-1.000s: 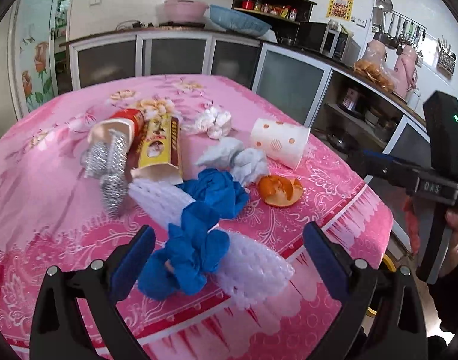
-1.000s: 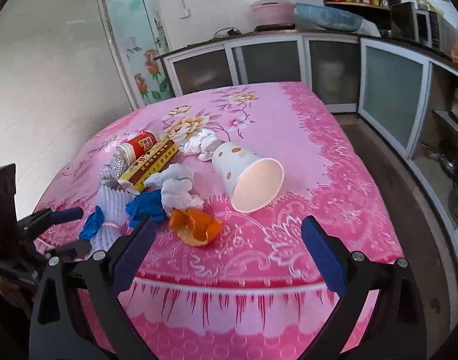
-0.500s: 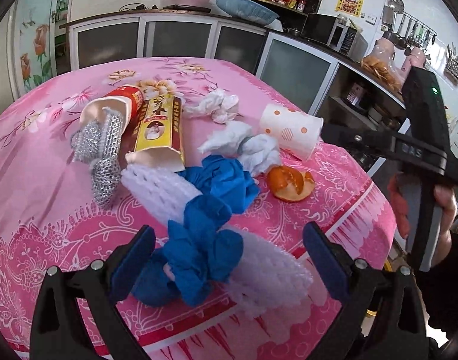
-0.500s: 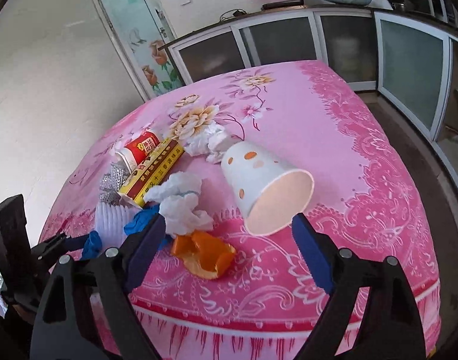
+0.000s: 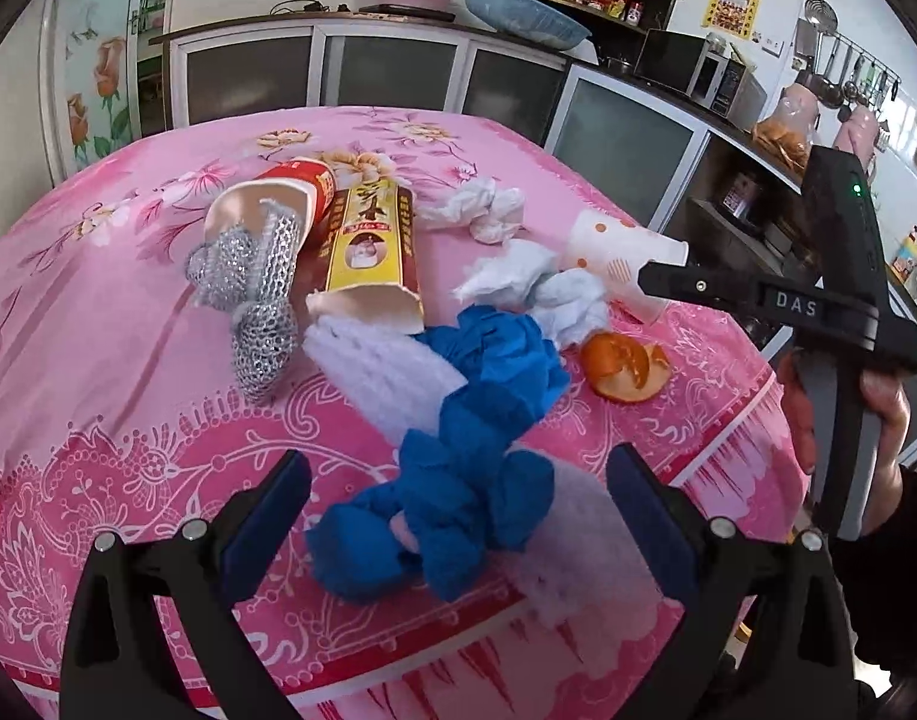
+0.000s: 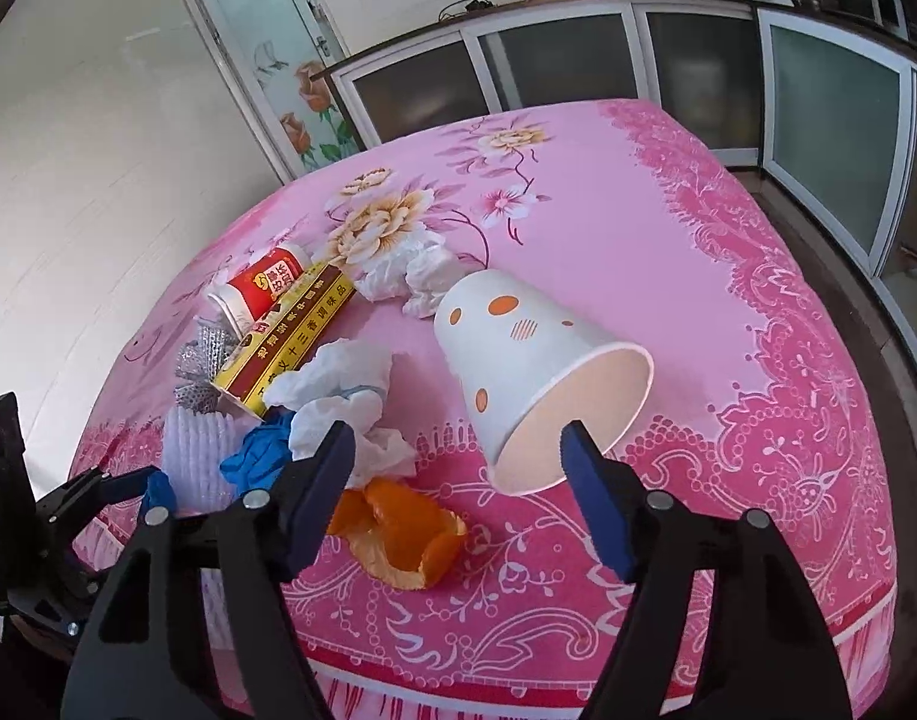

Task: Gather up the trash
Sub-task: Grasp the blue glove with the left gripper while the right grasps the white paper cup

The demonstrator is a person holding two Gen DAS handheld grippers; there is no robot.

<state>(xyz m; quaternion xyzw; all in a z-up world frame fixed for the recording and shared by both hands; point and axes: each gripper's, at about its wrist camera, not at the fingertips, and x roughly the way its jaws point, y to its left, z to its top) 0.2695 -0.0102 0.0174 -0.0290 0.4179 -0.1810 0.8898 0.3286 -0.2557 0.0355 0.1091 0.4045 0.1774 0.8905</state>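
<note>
Lying on its side: one paper cup [image 6: 521, 360], mouth toward the surface [image 6: 728, 300] edge. Closing right gripper [image 6: 458, 468] spread at its rim, not yet pinching. Left gripper [image 5: 458, 510] spread wide.

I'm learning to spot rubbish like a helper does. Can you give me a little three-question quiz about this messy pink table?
1. True or false: the white paper cup with orange dots stands upright.
2. Which lies nearest the table's front edge? A) curled orange peel B) red paper cup C) yellow-and-red cardboard box
3. Fill in: the crumpled glove on the white foam net sleeve is coloured ____.

Key: 1 false, it lies on its side; 2 A; 3 blue.
</note>
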